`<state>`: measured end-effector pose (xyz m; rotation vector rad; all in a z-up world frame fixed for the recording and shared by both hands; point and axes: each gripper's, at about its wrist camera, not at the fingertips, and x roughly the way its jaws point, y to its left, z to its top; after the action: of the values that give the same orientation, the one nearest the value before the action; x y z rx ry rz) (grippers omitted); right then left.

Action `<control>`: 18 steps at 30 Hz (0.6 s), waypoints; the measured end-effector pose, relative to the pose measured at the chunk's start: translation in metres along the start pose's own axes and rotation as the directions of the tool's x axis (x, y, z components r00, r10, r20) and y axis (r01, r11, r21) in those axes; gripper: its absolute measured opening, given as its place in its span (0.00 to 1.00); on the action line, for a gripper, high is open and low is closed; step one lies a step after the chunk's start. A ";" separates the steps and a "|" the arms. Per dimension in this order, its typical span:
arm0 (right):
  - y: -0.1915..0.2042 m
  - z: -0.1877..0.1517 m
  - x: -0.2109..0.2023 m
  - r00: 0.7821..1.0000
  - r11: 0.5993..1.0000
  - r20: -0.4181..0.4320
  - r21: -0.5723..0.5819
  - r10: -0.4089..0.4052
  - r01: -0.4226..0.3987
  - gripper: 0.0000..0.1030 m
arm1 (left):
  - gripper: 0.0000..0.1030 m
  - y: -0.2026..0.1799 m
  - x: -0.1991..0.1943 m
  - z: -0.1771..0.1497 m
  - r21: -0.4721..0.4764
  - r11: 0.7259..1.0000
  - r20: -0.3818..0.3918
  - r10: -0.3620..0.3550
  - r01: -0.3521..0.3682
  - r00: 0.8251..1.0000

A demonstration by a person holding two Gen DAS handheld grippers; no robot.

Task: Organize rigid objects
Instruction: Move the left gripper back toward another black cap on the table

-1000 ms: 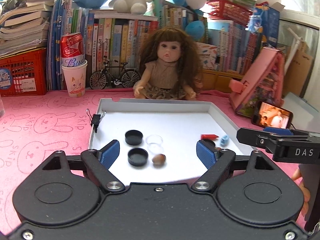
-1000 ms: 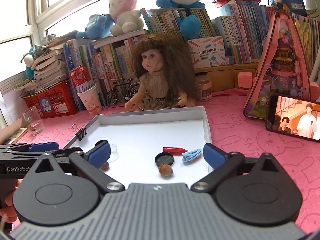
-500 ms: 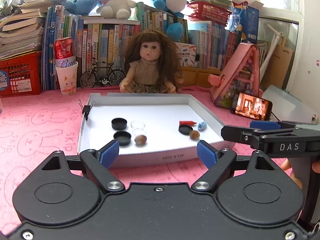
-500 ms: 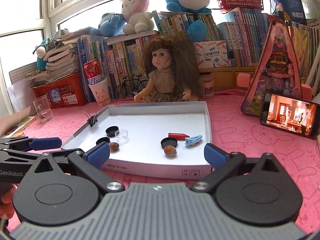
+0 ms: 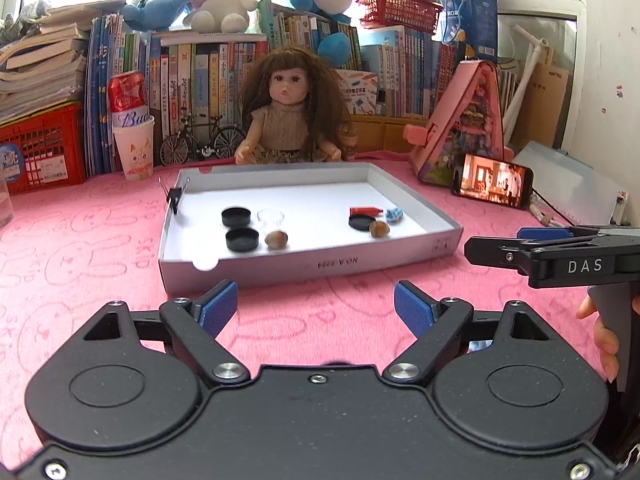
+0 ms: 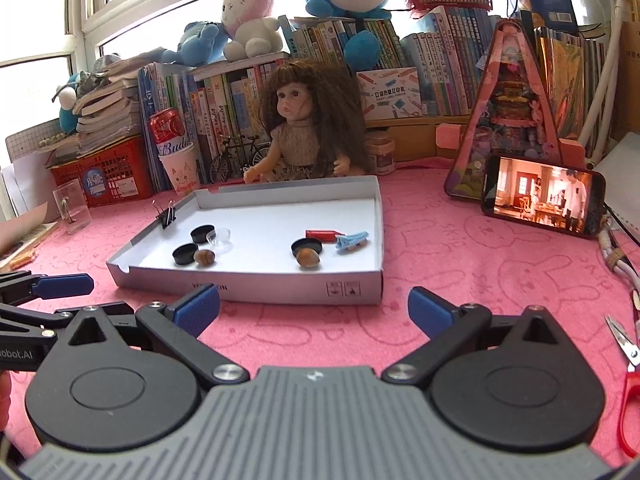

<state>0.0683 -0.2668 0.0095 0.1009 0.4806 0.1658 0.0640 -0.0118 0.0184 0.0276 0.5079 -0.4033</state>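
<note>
Doll (image 5: 294,120), books (image 5: 192,80), phone (image 5: 494,184) behind tray (image 5: 304,268) of small objects.

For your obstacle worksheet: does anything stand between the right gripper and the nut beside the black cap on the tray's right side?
Only the tray's near wall. It rises between the open right gripper and the nut; bare pink mat otherwise.

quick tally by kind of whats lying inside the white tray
In the white cardboard tray:
Round black plastic caps: 3
Brown nuts: 2
Small clear plastic cup: 1
Red crayon-shaped stick: 1
Light blue plastic hair clip: 1
Total: 8, not counting the black binder clip on the tray's rim.
</note>
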 end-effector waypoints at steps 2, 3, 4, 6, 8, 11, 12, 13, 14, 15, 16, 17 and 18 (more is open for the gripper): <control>-0.001 -0.005 -0.003 1.000 1.000 -0.003 -0.005 -0.007 0.007 1.00 | 0.82 0.000 -0.002 -0.005 0.001 1.000 -0.005 -0.003 0.003 1.000; -0.001 -0.006 -0.004 1.000 1.000 -0.006 -0.006 -0.010 0.009 1.00 | 0.82 0.000 -0.003 -0.008 0.003 1.000 -0.007 -0.001 0.001 1.000; -0.002 -0.008 -0.004 1.000 1.000 -0.009 -0.006 -0.010 0.010 1.00 | 0.82 0.000 -0.003 -0.010 0.006 1.000 -0.009 0.001 -0.001 1.000; -0.003 -0.012 -0.006 1.000 1.000 -0.012 -0.002 -0.011 0.011 1.00 | 0.82 -0.001 -0.004 -0.015 0.013 1.000 -0.015 0.005 -0.005 1.000; -0.005 -0.016 -0.007 1.000 1.000 -0.021 0.005 -0.011 0.011 1.00 | 0.82 -0.001 -0.006 -0.019 0.020 1.000 -0.017 0.009 -0.008 1.000; -0.008 -0.023 -0.008 0.999 1.000 -0.033 0.014 -0.021 0.021 1.00 | 0.82 -0.003 -0.008 -0.027 0.025 1.000 -0.021 0.018 -0.017 1.000; -0.008 -0.025 -0.009 0.999 0.999 -0.037 0.015 -0.028 0.029 1.00 | 0.81 -0.002 -0.009 -0.029 0.025 1.000 -0.023 0.019 -0.019 1.000; -0.009 -0.027 -0.009 0.999 0.999 -0.040 0.012 -0.034 0.035 1.00 | 0.81 -0.002 -0.010 -0.032 0.025 1.000 -0.026 0.019 -0.018 0.999; -0.009 -0.030 -0.010 0.998 0.999 -0.044 0.007 -0.041 0.041 1.00 | 0.80 -0.002 -0.011 -0.034 0.024 1.000 -0.029 0.018 -0.018 0.999; -0.009 -0.032 -0.011 0.998 0.999 -0.047 0.003 -0.047 0.047 1.00 | 0.78 -0.001 -0.012 -0.035 0.023 1.000 -0.032 0.017 -0.016 0.999; -0.009 -0.034 -0.012 0.997 0.999 -0.048 0.001 -0.052 0.052 1.00 | 0.76 -0.001 -0.013 -0.037 0.022 1.000 -0.032 0.016 -0.015 0.999; -0.009 -0.037 -0.013 0.997 0.998 -0.049 -0.001 -0.056 0.056 1.00 | 0.75 -0.001 -0.014 -0.039 0.021 1.000 -0.031 0.015 -0.015 0.999; -0.008 -0.039 -0.015 0.997 0.998 -0.049 -0.004 -0.058 0.058 1.00 | 0.73 -0.001 -0.014 -0.040 0.021 1.000 -0.031 0.015 -0.014 0.999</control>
<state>0.0381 -0.2753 -0.0194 0.0806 0.5320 0.1124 0.0336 -0.0024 -0.0093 0.0576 0.5342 -0.3946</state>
